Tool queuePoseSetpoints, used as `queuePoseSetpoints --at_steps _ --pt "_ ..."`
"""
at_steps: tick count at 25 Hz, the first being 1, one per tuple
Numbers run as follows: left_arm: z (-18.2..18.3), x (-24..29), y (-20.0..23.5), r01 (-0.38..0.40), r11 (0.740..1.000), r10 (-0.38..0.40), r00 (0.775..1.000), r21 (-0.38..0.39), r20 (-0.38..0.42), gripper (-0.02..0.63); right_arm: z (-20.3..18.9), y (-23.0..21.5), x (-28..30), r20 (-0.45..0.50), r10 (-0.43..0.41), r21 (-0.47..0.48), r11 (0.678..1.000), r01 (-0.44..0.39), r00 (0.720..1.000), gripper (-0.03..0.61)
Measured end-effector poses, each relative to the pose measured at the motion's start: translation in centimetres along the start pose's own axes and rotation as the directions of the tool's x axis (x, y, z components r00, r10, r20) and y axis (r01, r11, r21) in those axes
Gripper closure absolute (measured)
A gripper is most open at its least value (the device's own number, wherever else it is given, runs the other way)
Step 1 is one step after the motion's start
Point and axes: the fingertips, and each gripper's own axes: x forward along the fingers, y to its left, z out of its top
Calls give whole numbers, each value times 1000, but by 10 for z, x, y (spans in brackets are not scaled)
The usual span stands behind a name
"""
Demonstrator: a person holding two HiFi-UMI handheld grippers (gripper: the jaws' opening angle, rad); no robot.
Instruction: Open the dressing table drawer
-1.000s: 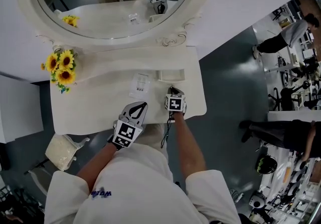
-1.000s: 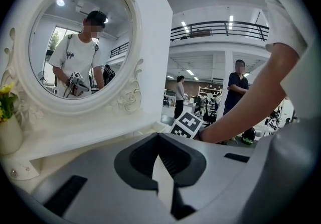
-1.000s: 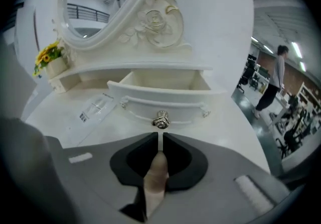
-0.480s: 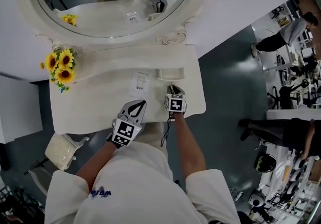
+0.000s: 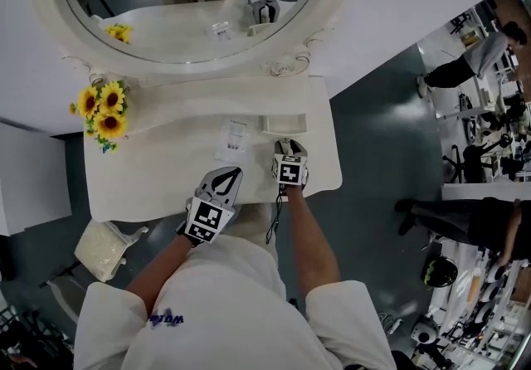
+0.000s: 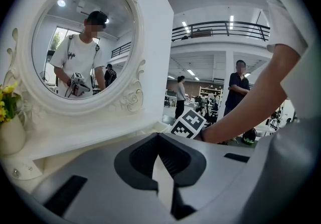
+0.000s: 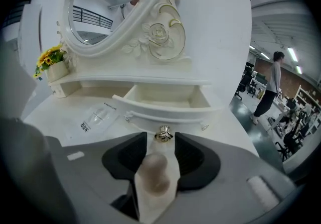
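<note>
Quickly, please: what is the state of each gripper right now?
Left gripper: closed, holding nothing.
Right gripper: open; its jaws have just been opening, and the drawer knob sits between their tips, not gripped.

Right gripper (image 7: 161, 143) fingers just opening, gold knob (image 7: 163, 135) loose between them, drawer (image 7: 165, 112) open

The dressing table (image 5: 149, 186) and its drawer (image 7: 165, 102) are cream-white, and the drawer knob (image 7: 163, 135) is gold. The mirror frame (image 7: 158, 34) is white with a carved rose and gold-edged scrolls. The sunflowers (image 5: 101, 109) are yellow with dark centres. Black-and-white square markers pattern the cubes of the left gripper (image 5: 226, 179) and right gripper (image 5: 287, 147), and the floor (image 5: 382, 153) is dark grey.
</note>
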Motion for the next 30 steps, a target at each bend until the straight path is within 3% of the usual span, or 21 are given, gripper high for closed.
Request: queuePoseSetpoints --at_steps 4,30 --pt "-1 0 0 1 1000 -1 1000 0 -1 606 0 -4 4 15 -9 -29 1000 9 1000 471" --pt "0 0 -8 2 1000 -2 1000 6 4 606 -7 -5 -8 -40 18 -27 999 -19 999 476"
